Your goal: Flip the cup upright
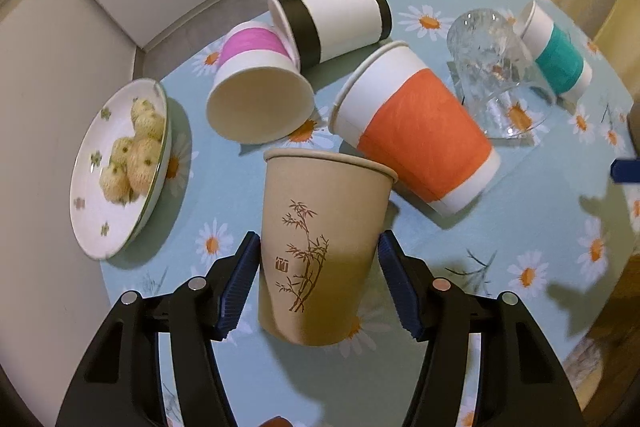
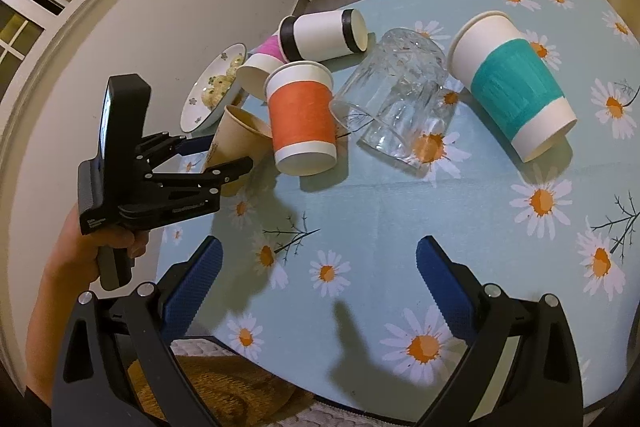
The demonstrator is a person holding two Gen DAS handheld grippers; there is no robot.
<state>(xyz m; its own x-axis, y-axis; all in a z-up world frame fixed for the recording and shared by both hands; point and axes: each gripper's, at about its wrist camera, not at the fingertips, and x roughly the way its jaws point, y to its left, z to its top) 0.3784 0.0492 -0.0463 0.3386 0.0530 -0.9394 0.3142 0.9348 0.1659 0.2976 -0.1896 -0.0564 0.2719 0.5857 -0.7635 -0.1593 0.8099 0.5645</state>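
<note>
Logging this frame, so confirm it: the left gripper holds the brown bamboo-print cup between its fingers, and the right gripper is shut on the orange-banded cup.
One part is wrong. The right gripper is open and holds nothing; the orange-banded cup lies on the table beyond it, as the right wrist view shows. The left gripper does hold the brown bamboo-print cup between its fingers.

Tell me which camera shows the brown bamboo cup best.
The left wrist view: the brown bamboo cup fills the centre between the left gripper pads, print and rim plain. The right wrist view shows it small and tilted, partly behind the orange cup.
</note>
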